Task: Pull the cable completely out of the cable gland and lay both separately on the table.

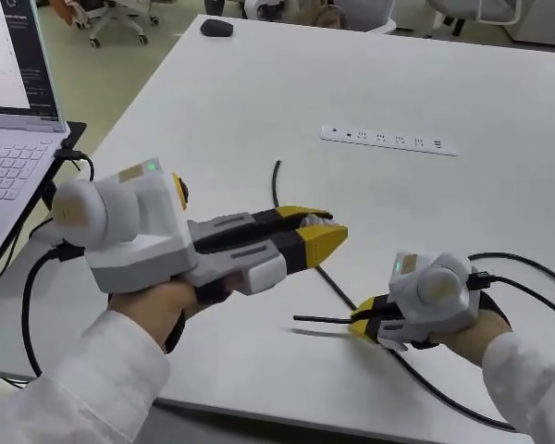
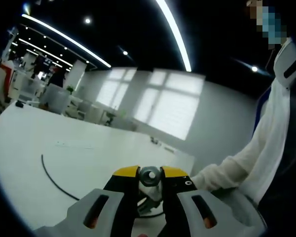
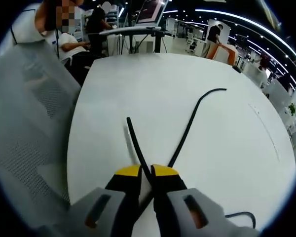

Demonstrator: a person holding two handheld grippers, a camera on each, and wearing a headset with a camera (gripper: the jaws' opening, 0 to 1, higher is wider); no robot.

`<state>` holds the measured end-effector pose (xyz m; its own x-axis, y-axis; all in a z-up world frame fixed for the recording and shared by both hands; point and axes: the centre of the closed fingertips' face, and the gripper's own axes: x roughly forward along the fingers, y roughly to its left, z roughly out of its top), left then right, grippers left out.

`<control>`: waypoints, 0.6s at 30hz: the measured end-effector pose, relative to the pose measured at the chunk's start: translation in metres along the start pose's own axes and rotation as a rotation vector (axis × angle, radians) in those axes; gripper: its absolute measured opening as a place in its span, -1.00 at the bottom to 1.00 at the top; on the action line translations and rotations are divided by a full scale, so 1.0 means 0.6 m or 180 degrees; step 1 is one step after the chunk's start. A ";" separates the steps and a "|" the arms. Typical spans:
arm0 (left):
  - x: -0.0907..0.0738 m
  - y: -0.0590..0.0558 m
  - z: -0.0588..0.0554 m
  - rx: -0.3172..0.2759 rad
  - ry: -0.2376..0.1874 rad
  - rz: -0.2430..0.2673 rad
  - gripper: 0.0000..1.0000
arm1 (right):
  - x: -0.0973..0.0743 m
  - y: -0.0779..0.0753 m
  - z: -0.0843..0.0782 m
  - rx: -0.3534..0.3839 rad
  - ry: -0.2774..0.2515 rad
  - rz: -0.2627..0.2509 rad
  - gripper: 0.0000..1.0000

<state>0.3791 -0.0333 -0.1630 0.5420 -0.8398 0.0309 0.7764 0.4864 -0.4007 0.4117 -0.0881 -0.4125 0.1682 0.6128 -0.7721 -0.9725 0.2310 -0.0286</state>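
Observation:
My left gripper (image 1: 328, 236) hangs above the white table (image 1: 259, 92), pointing right, shut on the small grey cable gland (image 1: 312, 222). In the left gripper view the round gland (image 2: 149, 175) sits clamped between the yellow tips of the left gripper (image 2: 149, 183). Lower right, my right gripper (image 1: 361, 322) rests near the table, shut on the black cable (image 1: 301, 242). A short free end of the cable (image 1: 310, 320) sticks out to the left, apart from the gland. In the right gripper view the cable (image 3: 136, 140) passes through the shut right gripper (image 3: 145, 174) and curves away over the table.
A laptop (image 1: 9, 102) stands at the left edge. A white power strip (image 1: 388, 141) lies mid-table and a dark mouse (image 1: 216, 28) at the far end. Black leads (image 1: 527, 277) trail from the right gripper. The table's front edge (image 1: 259, 407) is close.

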 end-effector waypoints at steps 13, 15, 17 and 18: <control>0.003 0.001 -0.011 -0.0010 0.0082 -0.0006 -0.64 | 0.003 0.006 -0.014 0.0187 -0.0040 0.0006 -0.82; 0.004 0.001 -0.012 -0.0008 0.0093 -0.0003 -0.64 | 0.003 0.005 -0.016 0.0205 -0.0035 -0.0010 -0.79; 0.004 0.002 -0.014 -0.0013 0.0101 0.0003 -0.64 | 0.000 0.006 -0.017 0.0224 -0.0024 -0.0009 -0.76; 0.004 0.002 -0.014 -0.0015 0.0100 0.0002 -0.63 | -0.002 0.006 -0.017 0.0228 -0.0017 -0.0010 -0.76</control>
<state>0.3788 -0.0364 -0.1710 0.5321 -0.8466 0.0018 0.7744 0.4859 -0.4051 0.4061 -0.0957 -0.4185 0.1723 0.6158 -0.7688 -0.9580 0.2863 0.0146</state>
